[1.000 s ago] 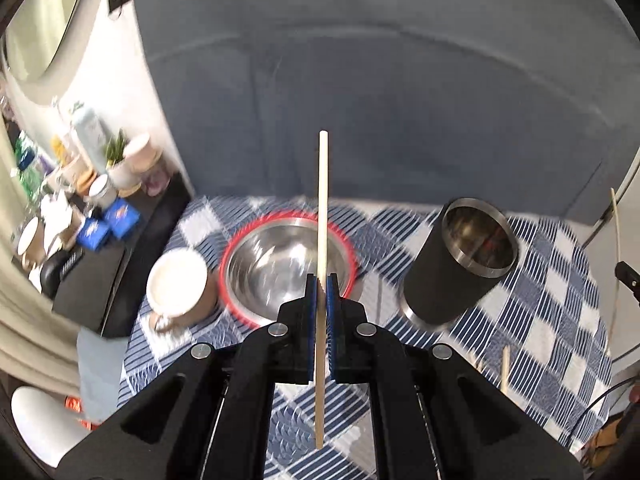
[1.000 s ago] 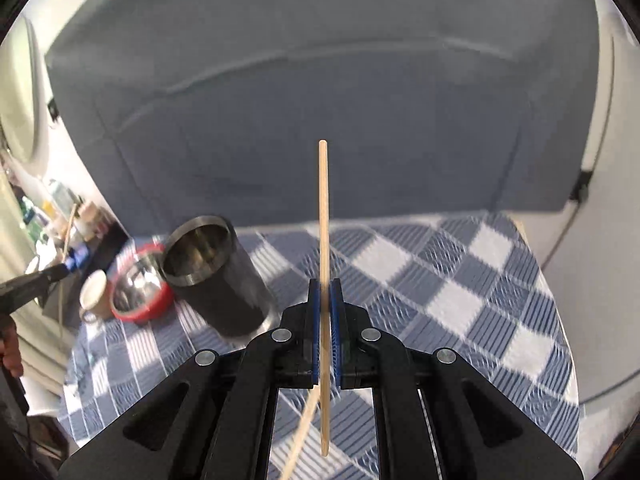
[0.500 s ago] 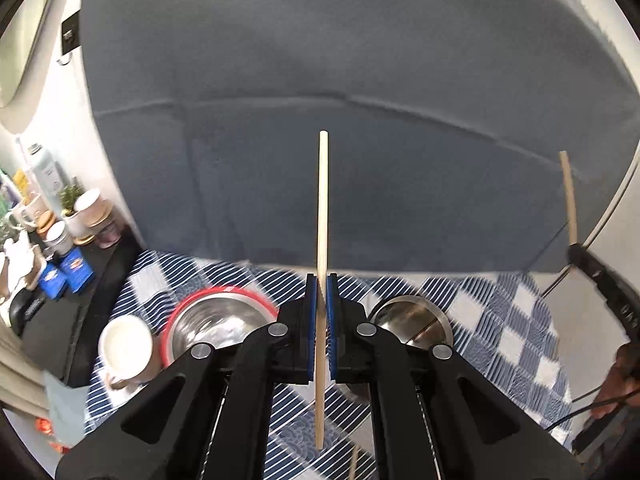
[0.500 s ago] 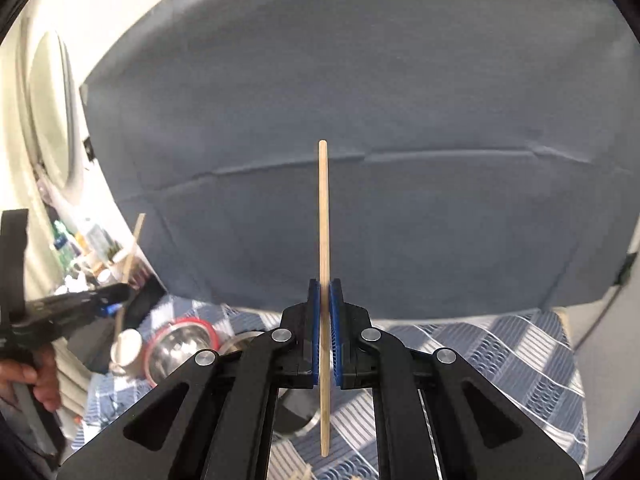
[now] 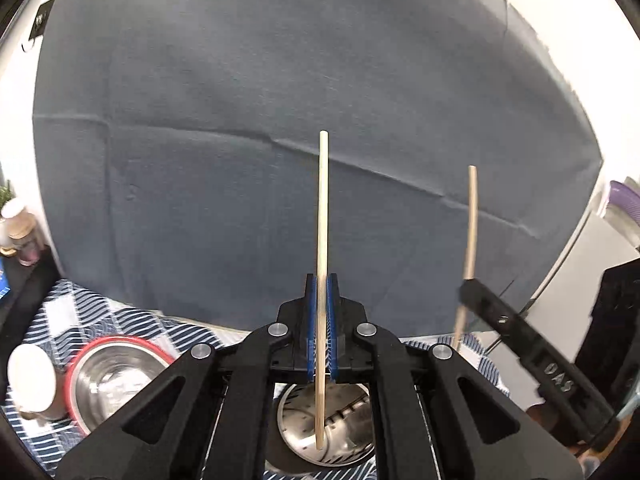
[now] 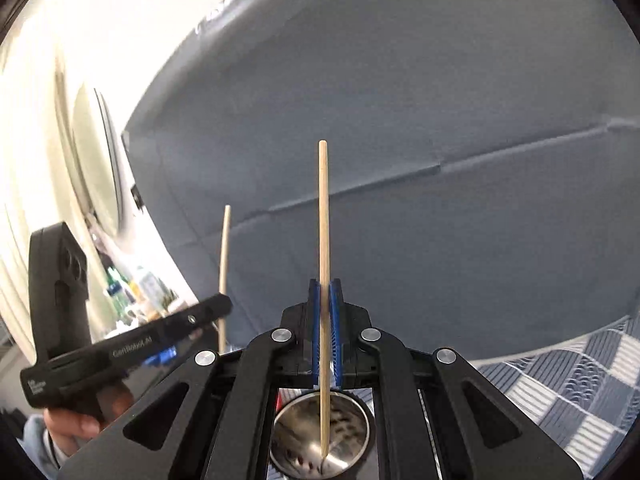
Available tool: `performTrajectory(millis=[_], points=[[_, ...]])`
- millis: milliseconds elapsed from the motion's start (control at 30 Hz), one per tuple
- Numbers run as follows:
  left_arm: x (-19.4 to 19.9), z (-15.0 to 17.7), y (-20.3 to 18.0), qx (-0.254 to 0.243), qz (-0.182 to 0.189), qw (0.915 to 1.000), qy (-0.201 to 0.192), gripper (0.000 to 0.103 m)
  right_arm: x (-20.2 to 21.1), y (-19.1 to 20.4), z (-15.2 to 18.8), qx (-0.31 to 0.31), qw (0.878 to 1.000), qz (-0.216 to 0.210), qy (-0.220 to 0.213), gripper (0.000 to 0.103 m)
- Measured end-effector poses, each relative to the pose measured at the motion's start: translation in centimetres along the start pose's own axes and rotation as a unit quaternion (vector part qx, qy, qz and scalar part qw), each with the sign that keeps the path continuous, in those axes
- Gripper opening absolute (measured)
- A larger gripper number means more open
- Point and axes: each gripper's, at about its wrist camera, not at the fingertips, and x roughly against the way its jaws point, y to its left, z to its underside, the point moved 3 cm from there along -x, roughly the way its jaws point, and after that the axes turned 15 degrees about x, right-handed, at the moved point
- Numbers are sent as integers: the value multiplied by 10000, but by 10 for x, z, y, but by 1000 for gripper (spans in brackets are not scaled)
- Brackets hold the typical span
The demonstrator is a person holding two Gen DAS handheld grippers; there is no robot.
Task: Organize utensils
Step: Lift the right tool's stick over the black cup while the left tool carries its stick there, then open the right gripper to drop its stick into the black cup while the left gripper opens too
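My left gripper (image 5: 322, 280) is shut on a wooden chopstick (image 5: 323, 208) held upright, its lower tip over the open mouth of the black steel tumbler (image 5: 326, 432). My right gripper (image 6: 325, 284) is shut on a second wooden chopstick (image 6: 323, 220), also upright, its tip down inside the same tumbler (image 6: 320, 436). Each gripper shows in the other's view: the right one (image 5: 464, 286) at the right with its chopstick (image 5: 471, 216), the left one (image 6: 222, 304) at the left with its chopstick (image 6: 225, 248).
A red-rimmed steel bowl (image 5: 112, 380) and a white cup (image 5: 30, 380) sit on the blue checked tablecloth (image 5: 72, 312) at the left. A grey-blue cloth backdrop (image 5: 280, 120) hangs behind. Bottles and clutter (image 6: 136, 284) stand on a side shelf at far left.
Both grippers have come together over the tumbler and tilted up. The tumbler now sits directly under both chopstick tips; the right chopstick's tip has entered its mouth.
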Motion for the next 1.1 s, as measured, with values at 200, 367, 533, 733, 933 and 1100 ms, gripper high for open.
performTrajectory(millis=[200,367,533,733,933,1100], points=[[-9,24,-2,-139,313,9989,-307,5,-24,-7,33,-165,9996,-193,-102,5],[-19,43,9,-130,283,9989,-361,5,-39,-3,59,-97,9997,-217,-5,5],[-19,60,21,-214,249,9989,-340,5,-39,1,84,-21,9997,-236,98,5],[-20,79,32,-273,173,9990,-302,5,-38,11,102,221,9992,-222,237,5],[-15,91,37,-300,85,9994,-178,5,-34,17,112,430,9980,-119,449,8],[-8,83,40,-404,40,9991,-150,16,-25,15,102,382,9983,-20,443,9]])
